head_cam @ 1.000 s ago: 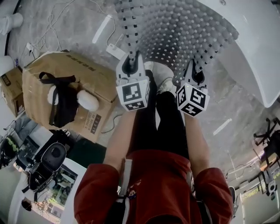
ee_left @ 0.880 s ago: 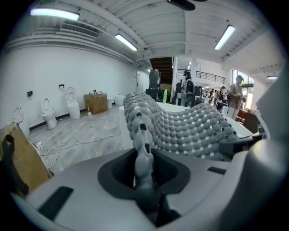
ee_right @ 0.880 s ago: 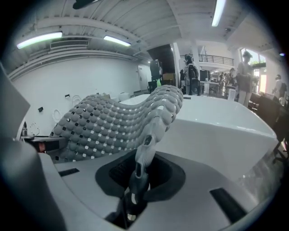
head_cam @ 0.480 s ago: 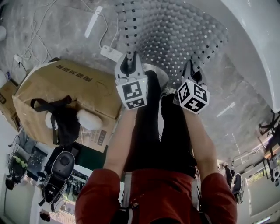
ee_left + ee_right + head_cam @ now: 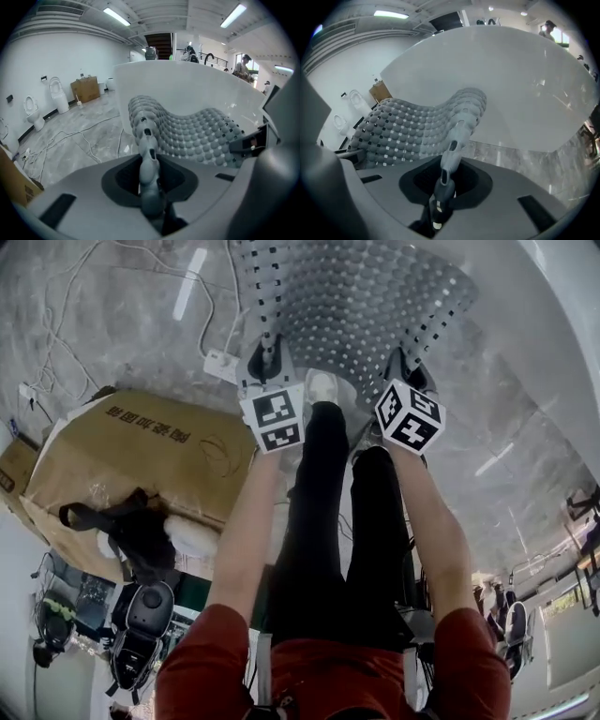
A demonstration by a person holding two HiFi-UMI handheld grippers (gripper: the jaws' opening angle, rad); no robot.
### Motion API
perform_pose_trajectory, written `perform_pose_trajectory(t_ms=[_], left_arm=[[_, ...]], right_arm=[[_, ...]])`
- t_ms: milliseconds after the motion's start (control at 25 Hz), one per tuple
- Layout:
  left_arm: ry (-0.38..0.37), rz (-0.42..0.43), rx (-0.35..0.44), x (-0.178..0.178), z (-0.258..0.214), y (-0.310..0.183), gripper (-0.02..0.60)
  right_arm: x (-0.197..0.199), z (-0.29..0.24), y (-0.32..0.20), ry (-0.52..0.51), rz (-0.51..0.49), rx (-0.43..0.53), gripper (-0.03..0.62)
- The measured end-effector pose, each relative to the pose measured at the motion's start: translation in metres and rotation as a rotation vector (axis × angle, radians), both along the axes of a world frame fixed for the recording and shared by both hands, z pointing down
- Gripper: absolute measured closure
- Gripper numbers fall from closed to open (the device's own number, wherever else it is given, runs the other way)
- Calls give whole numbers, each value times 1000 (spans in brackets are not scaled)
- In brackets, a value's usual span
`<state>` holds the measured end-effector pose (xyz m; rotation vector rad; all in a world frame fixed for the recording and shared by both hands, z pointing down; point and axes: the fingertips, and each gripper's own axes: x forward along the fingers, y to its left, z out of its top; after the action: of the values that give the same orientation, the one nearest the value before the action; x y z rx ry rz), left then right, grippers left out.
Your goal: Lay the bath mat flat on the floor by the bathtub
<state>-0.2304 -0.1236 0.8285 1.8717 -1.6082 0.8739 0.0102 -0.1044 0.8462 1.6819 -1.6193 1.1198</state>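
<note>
So both hands are busy with the same thing here: a grey rubbery bath mat (image 5: pixel 361 306) covered in round bumps with little square holes. The left gripper (image 5: pixel 265 354) has its jaws pressed together on one near corner of it, and its own view shows the mat's edge (image 5: pixel 149 154) squeezed right between the pads. Same story on the other side: the right gripper (image 5: pixel 412 371) is pinching the opposite near corner, with a fold of the mat (image 5: pixel 457 136) running up out of its jaws.

The mat stretches away from the two grippers and dips in the middle like a saddle, so it isn't lying flat. It sits right beside the curved wall of the big white glossy bathtub (image 5: pixel 553 343), which fills the background of both gripper views. I can't tell if the far edge is touching the grey marble-look floor (image 5: pixel 122 343).

The person's legs in black trousers (image 5: pixel 319 521) stand between the two arms, with a white shoe (image 5: pixel 322 387) near the mat's edge. Off to the left there's a big brown cardboard box (image 5: pixel 141 451) with a black strappy bag (image 5: pixel 136 531) on it, plus a white power strip (image 5: pixel 220 365) with cables on the floor.
</note>
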Motion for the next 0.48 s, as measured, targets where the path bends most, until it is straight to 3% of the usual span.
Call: perform_pose_trajectory(t_ms=[480], left_arm=[[-46, 50, -47, -8, 147, -37, 497]], right_arm=[[-2, 147, -6, -11, 69, -82, 534]])
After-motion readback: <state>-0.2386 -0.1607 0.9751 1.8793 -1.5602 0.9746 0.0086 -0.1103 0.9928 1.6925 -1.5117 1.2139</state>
